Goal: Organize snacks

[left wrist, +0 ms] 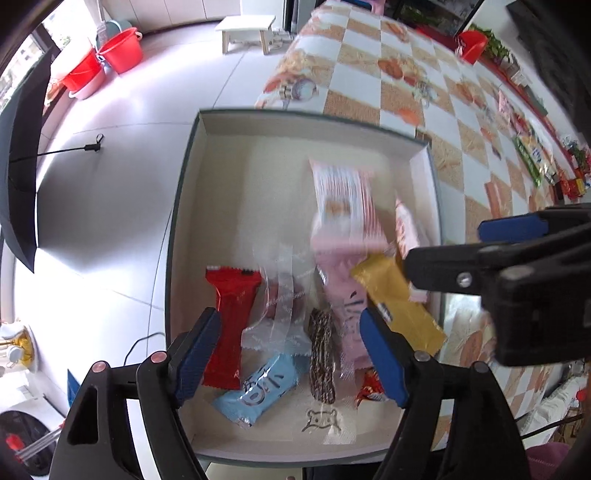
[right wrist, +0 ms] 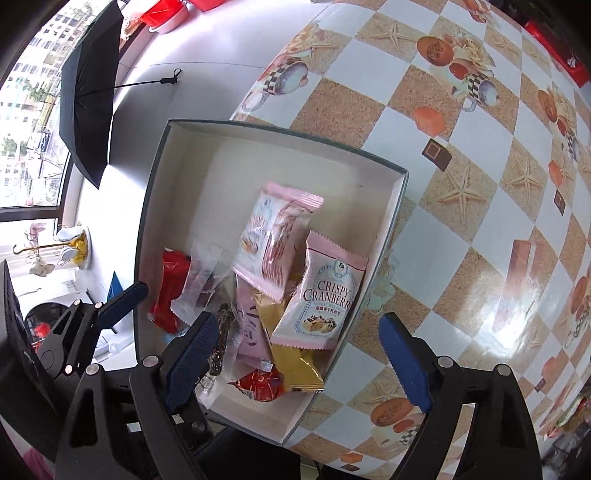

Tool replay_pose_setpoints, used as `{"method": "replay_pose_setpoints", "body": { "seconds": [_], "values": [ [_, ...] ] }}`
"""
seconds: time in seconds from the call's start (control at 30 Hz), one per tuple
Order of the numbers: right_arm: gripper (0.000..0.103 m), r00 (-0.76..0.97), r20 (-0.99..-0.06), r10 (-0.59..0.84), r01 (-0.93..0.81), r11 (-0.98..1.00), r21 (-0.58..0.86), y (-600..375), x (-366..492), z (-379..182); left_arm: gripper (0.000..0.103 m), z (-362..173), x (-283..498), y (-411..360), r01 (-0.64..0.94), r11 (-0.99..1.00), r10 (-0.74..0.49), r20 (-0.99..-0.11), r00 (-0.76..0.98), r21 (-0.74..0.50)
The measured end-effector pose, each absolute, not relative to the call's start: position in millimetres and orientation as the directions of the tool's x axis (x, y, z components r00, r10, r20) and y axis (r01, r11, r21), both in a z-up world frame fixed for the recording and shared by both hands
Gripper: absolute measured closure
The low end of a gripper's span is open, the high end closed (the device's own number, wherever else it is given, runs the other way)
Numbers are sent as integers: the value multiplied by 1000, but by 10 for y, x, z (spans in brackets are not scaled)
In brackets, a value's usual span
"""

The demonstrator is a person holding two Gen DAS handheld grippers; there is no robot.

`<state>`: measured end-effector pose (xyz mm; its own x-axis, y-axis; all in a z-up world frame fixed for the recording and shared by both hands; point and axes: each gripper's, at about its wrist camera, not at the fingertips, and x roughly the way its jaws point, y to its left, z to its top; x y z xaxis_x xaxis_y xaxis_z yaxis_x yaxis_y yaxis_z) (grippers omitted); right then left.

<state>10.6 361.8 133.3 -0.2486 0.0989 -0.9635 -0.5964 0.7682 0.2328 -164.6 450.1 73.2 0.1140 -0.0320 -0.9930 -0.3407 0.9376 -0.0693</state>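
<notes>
Already a heap of snacks lay in the box (right wrist: 184,127), an open white-lined carton set at the table's (right wrist: 461,206) corner, partly over the edge above the floor (left wrist: 122,206). On top sat two pink packs: a striped pack (right wrist: 273,236) lying slantwise across the heap, and a cranberry pack (right wrist: 325,295) just beside it, against the box's right wall. In the left wrist view both pink packs were blurred. Under them lay a yellow pack (right wrist: 295,365), a pale pink pack (left wrist: 343,295), a dark twisted bar (left wrist: 321,354), a clear pack (left wrist: 280,306), a red pack (left wrist: 231,328), a blue pack (left wrist: 258,387) and a small red-and-white pack (right wrist: 262,384) near the front wall.

Above the box the left gripper (left wrist: 291,354) pointed down with its jaws apart and nothing between them, the blue pads clear of the snacks below. The right gripper (right wrist: 299,354) hung over the box's right wall, its jaws spread wide, one finger over the box and the other over the table, gripping nothing.

More snacks (left wrist: 535,162) lay well apart at the table's far edge. A black umbrella (right wrist: 92,103) stood open on the floor, with red buckets (left wrist: 118,51) and a white stool (left wrist: 247,31) beyond.
</notes>
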Motion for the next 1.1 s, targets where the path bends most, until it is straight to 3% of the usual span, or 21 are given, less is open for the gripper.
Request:
{"method": "replay_pose_setpoints", "body": {
  "seconds": [0.13, 0.23, 0.5, 0.83, 1.1],
  "values": [
    [13, -250, -963, 97, -572, 788, 228, 3481, 67, 1366, 20, 745, -1690, 4427, -326, 944, -11, -995, 103, -45],
    [0, -233, -969, 85, -577, 790, 208, 3385, 24, 1407, 20, 808, -1715, 4363, -310, 950, 8, -992, 123, -31],
    [0, -242, -968, 72, -565, 800, 201, 3245, -104, 1489, 20, 928, -1736, 4223, -263, 965, 23, -991, 129, -12],
    [0, -158, -987, 25, -684, 718, 128, 3275, -281, 1646, 20, 963, -1713, 4128, -237, 971, 36, -996, 77, 16],
    [0, -162, -985, 65, -661, 734, 157, 3114, -210, 1735, 20, 988, -1624, 4098, -234, 971, 64, -997, 45, 51]
  ]
}}
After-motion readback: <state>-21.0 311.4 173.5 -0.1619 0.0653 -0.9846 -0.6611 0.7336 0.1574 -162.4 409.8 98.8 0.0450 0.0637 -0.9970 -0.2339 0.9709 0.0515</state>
